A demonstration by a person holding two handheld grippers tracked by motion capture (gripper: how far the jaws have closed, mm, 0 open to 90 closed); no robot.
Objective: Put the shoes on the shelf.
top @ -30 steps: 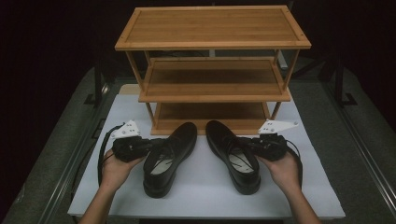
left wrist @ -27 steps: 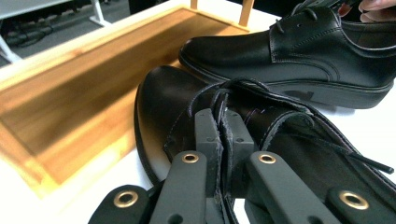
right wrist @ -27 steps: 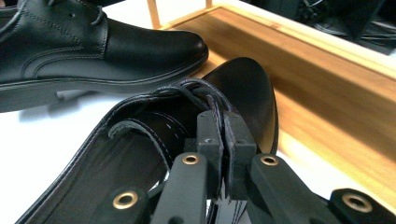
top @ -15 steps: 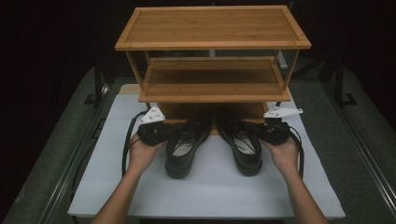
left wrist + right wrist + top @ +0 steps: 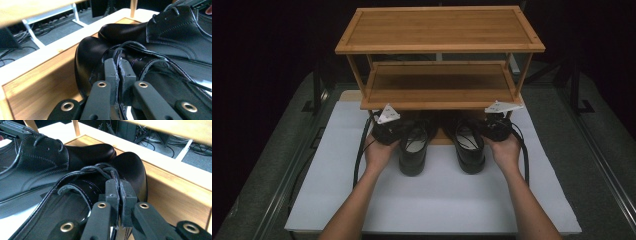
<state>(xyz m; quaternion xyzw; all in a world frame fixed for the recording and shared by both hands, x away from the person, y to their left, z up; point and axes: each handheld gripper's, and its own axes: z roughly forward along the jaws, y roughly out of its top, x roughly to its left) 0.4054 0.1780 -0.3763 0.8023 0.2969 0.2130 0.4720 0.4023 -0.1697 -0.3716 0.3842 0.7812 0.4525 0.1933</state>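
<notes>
Two black leather lace-up shoes lie side by side with their toes on the bottom shelf of a bamboo shoe rack [image 5: 439, 30]. My left gripper [image 5: 399, 132] is shut on the outer collar edge of the left shoe [image 5: 413, 150]; in the left gripper view its pads [image 5: 110, 68] pinch the leather rim [image 5: 118, 53]. My right gripper [image 5: 484, 129] is shut on the outer collar edge of the right shoe [image 5: 469, 149]; the right gripper view has its pads [image 5: 128, 191] clamping that rim [image 5: 116, 173]. The heels rest on the white mat [image 5: 437, 192].
The rack's middle shelf [image 5: 439, 85] overhangs the shoes' toes and both grippers. Its upright posts [image 5: 357, 75] stand just outside each hand. Black cables [image 5: 360, 150] trail from the grippers across the mat. Dark table rails [image 5: 597, 150] run along both sides.
Both hands have pushed the shoes away from me, from the open mat to under the rack. The toes now sit on the bottom shelf, and the shoes have straightened to lie parallel.
</notes>
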